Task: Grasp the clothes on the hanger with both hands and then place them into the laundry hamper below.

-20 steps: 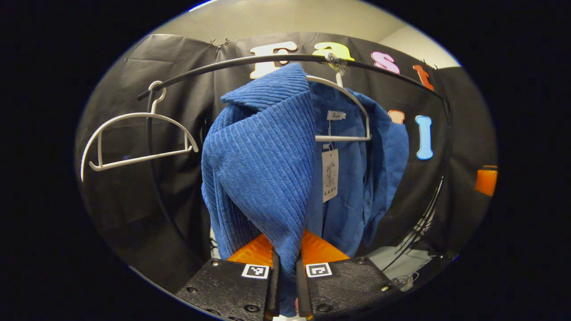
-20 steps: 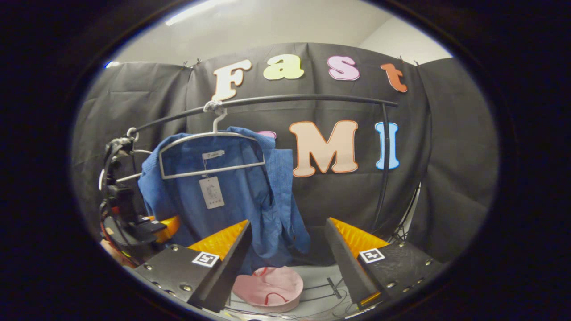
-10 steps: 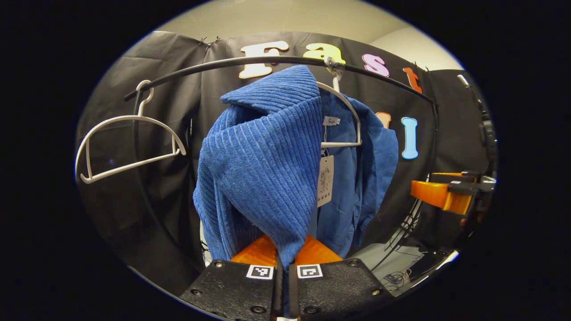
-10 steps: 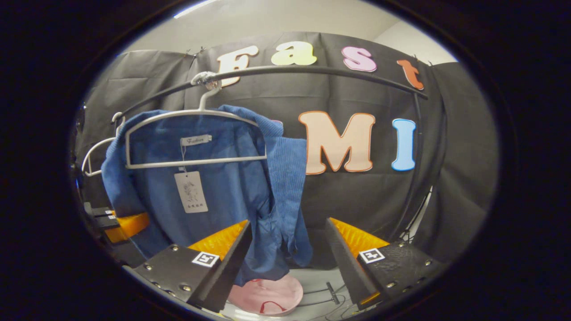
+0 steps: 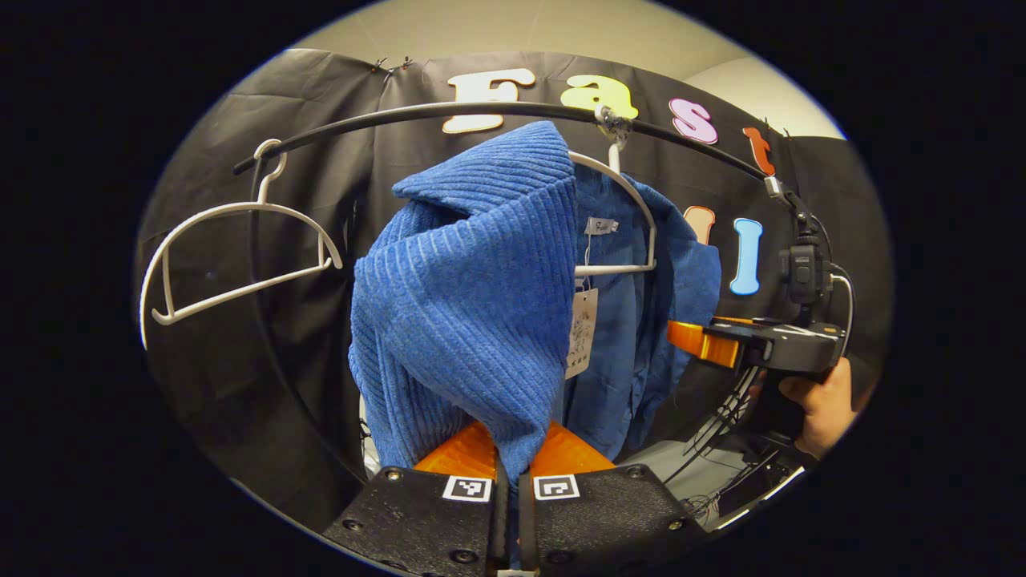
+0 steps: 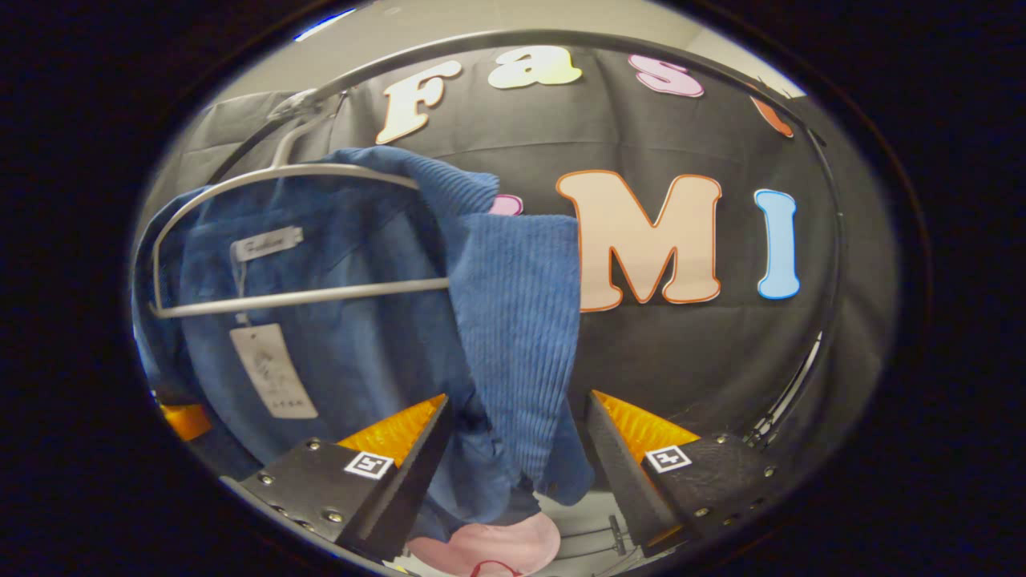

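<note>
Left gripper (image 5: 506,481): fingers closed together, pinching blue cloth.
Right gripper (image 6: 517,437): jaws spread wide, level.
Hand (image 5: 822,405): wrapped around right gripper's handle.

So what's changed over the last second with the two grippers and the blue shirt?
The left hand-held gripper closed fully on the front fold of the blue shirt and now pinches it. The right hand-held gripper moved in towards the shirt's other edge, which now hangs between its open fingers. The shirt is still on its white hanger on the rail, and the empty hanger hasn't moved.
</note>
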`<action>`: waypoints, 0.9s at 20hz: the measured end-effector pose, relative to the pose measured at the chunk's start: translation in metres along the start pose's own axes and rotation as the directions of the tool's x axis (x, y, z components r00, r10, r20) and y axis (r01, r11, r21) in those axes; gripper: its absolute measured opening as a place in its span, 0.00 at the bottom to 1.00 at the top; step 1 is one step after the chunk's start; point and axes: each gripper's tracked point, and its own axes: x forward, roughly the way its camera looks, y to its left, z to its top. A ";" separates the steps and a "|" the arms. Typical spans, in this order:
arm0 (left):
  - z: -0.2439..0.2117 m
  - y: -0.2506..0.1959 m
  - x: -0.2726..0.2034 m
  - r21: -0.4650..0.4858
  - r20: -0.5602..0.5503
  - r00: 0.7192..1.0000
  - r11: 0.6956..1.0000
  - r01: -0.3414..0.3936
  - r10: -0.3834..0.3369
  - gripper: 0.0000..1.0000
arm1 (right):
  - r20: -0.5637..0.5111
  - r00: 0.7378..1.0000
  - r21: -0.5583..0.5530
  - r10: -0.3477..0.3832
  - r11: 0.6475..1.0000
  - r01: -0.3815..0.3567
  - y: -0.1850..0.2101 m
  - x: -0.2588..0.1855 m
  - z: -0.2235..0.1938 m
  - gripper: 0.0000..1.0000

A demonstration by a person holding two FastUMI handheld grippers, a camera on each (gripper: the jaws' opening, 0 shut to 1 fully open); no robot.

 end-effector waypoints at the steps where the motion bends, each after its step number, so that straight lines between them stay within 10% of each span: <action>1: 0.002 0.000 -0.001 0.001 0.004 1.000 1.000 -0.007 0.007 0.06 | 0.022 1.000 -0.003 0.003 1.000 -0.003 -0.002 0.007 0.008 0.98; 5: 0.015 0.004 -0.009 0.000 0.030 0.999 0.999 -0.044 0.044 0.05 | 0.039 0.996 -0.031 0.080 0.996 -0.079 0.013 0.034 0.017 0.93; 9: 0.023 0.014 -0.020 -0.044 0.032 0.994 0.994 -0.103 0.105 0.05 | 0.074 0.990 -0.029 0.124 0.992 -0.122 0.028 0.033 0.021 0.17; 11: 0.025 0.020 -0.025 -0.032 0.032 0.991 0.991 -0.132 0.133 0.05 | 0.085 0.983 -0.028 0.164 0.986 -0.162 0.033 0.026 0.025 0.02; 18: 0.063 0.022 -0.043 -0.022 0.096 0.986 0.991 -0.135 0.136 0.01 | 0.149 0.979 -0.105 0.142 0.986 -0.127 0.010 0.020 0.064 0.00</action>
